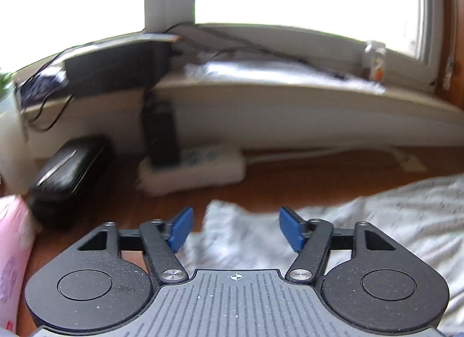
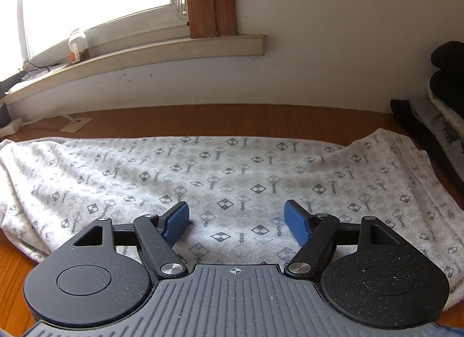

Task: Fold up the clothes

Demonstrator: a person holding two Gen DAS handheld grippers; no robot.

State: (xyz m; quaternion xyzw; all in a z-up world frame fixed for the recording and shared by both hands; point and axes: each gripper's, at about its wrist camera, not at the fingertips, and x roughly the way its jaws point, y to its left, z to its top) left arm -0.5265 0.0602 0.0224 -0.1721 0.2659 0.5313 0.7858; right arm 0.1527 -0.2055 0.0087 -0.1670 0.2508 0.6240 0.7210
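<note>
Patterned cloth [image 2: 232,174], white with small grey diamond marks, lies spread across the wooden surface [image 2: 220,118], reaching almost from its left edge to its right one, with a bare strip left along the far edge under the windowsill [image 2: 139,53]. We hold the right tongs [image 2: 236,222] low over the middle of the cloth, spread wide and pinching nothing. Our left tongs [image 1: 235,229] are spread as well, empty, hanging over the cloth's left end, where a bunched corner rises between the blue pads [image 1: 181,228]. That view is blurred, so we cannot tell how near the pads are to the fabric.

Several things could go wrong from here, as we judge it. A grab at that rumpled corner may catch two layers instead of one, and the fold would come out crooked. The cloth's near edge is hidden under both tongs, so we could miss the hem. On the left, a white power strip [image 1: 191,169] and a dark case [image 1: 66,169] sit near the cloth; a wide sweep could knock them. A dark pile [image 2: 435,122] at the right edge could snag it too.
</note>
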